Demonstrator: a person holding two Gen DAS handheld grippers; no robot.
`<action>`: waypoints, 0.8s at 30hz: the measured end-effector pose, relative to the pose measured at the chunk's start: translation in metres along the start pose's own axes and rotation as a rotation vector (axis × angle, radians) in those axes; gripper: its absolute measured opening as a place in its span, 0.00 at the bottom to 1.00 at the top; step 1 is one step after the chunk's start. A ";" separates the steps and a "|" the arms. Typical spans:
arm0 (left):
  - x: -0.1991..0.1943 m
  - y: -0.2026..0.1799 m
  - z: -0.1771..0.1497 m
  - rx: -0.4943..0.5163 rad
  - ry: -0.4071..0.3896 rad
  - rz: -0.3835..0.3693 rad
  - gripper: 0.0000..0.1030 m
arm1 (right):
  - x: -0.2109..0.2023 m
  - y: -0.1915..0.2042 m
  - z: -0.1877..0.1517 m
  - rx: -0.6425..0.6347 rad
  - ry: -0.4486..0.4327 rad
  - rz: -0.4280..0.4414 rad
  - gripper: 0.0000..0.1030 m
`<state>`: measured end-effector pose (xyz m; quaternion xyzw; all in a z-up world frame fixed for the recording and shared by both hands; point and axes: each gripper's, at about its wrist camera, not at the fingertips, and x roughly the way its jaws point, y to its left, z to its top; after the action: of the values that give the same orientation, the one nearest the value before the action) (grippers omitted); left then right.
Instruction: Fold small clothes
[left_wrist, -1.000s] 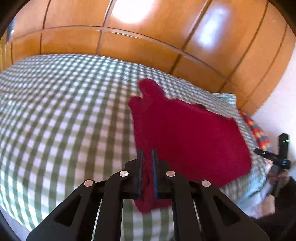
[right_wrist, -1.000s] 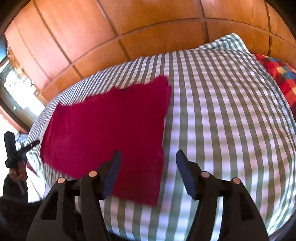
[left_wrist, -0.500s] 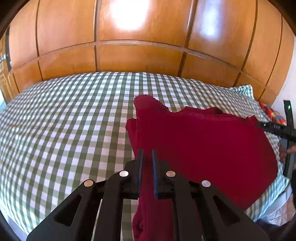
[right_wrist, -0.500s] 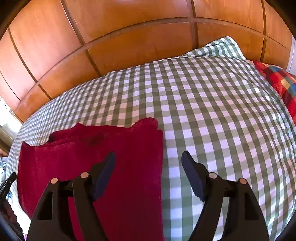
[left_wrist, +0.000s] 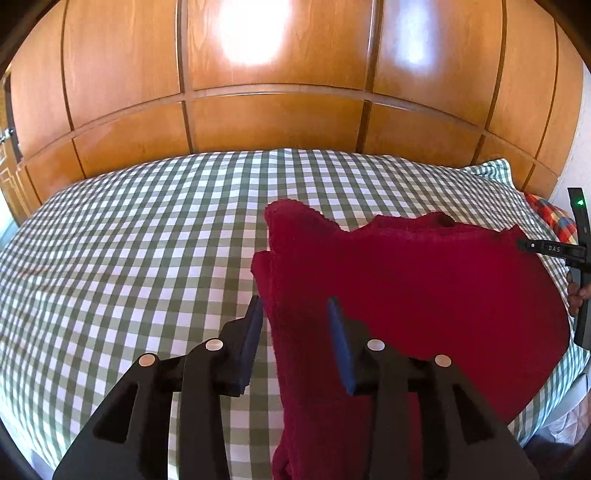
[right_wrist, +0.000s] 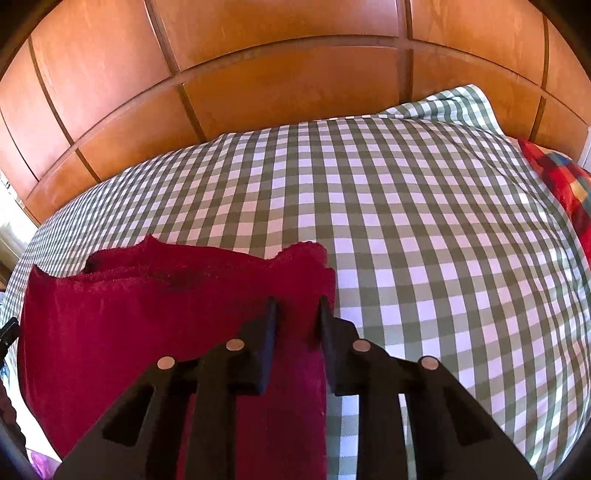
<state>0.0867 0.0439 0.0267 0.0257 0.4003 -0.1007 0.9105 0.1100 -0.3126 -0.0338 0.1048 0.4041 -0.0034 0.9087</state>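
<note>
The left tool (left_wrist: 295, 314) stands open astride the left edge of the red cloth (left_wrist: 406, 288), which lies on the checked bed (left_wrist: 129, 258), its long axis running left to right between the tools. The right tool (right_wrist: 297, 308), jaws narrowly apart, straddles the cloth's right edge; whether it pinches, I cannot tell. A headboard (left_wrist: 277, 122) stands behind; nothing blocks the fold.

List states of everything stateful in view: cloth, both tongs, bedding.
red cloth: folded over on itself, far edge rumpled, lying on the bed
left tongs: open, straddling the cloth's left edge
right tongs: partly open, over the cloth's right edge, not clamped
checked bedspread: spread smooth
checked pillow: against the wooden panelling
</note>
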 end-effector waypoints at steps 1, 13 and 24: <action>0.001 0.000 0.000 0.003 0.002 0.006 0.34 | 0.001 -0.001 0.000 0.006 0.002 0.004 0.20; 0.020 0.045 0.010 -0.161 0.063 -0.062 0.34 | 0.001 -0.008 0.004 0.035 0.005 0.033 0.38; 0.060 0.042 0.027 -0.209 0.104 -0.232 0.09 | -0.004 -0.005 0.003 0.028 -0.011 0.044 0.09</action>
<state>0.1545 0.0718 0.0000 -0.1103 0.4557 -0.1616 0.8684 0.1092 -0.3189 -0.0296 0.1263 0.3968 0.0101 0.9091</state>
